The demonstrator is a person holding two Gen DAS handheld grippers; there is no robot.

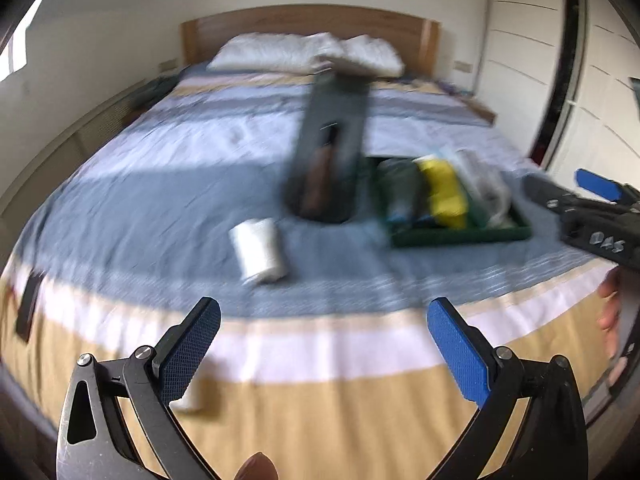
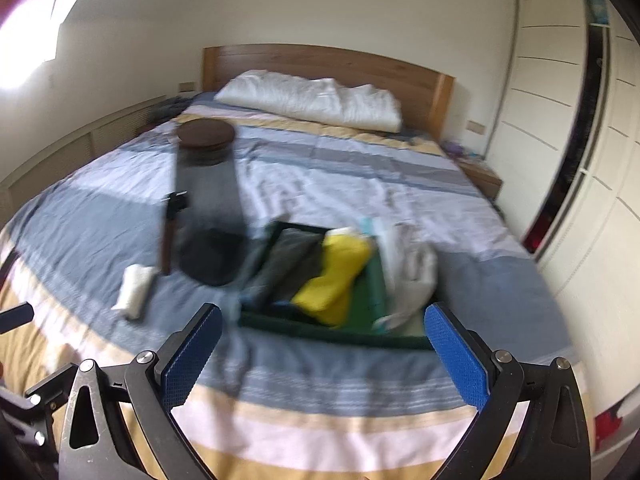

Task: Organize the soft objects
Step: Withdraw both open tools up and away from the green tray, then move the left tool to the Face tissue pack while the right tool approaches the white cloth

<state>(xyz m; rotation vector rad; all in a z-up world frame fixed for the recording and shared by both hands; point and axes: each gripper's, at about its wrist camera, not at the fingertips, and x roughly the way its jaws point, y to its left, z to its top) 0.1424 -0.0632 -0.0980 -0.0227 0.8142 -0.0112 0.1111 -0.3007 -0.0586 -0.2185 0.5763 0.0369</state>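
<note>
A green tray (image 1: pixel 460 237) lies on the bed and holds a dark grey cloth (image 1: pixel 400 192), a yellow cloth (image 1: pixel 446 192) and a crumpled white cloth (image 1: pixel 486 188). Left of it stands a tall dark cylinder (image 1: pixel 332 152), and a white roll (image 1: pixel 258 250) lies on the blue stripe. My left gripper (image 1: pixel 324 308) hangs open over the foot of the bed, short of the roll. In the right wrist view my right gripper (image 2: pixel 323 312) is open just before the tray (image 2: pixel 332 333), with the yellow cloth (image 2: pixel 340 276) and the white roll (image 2: pixel 136 290) ahead.
The striped bedcover (image 1: pixel 160 200) reaches back to white pillows (image 1: pixel 304 54) and a wooden headboard (image 1: pixel 308 20). A small white item (image 1: pixel 188 402) sits under my left finger, a black object (image 1: pixel 28 308) at the bed's left edge. Wardrobe doors (image 2: pixel 560 120) stand on the right.
</note>
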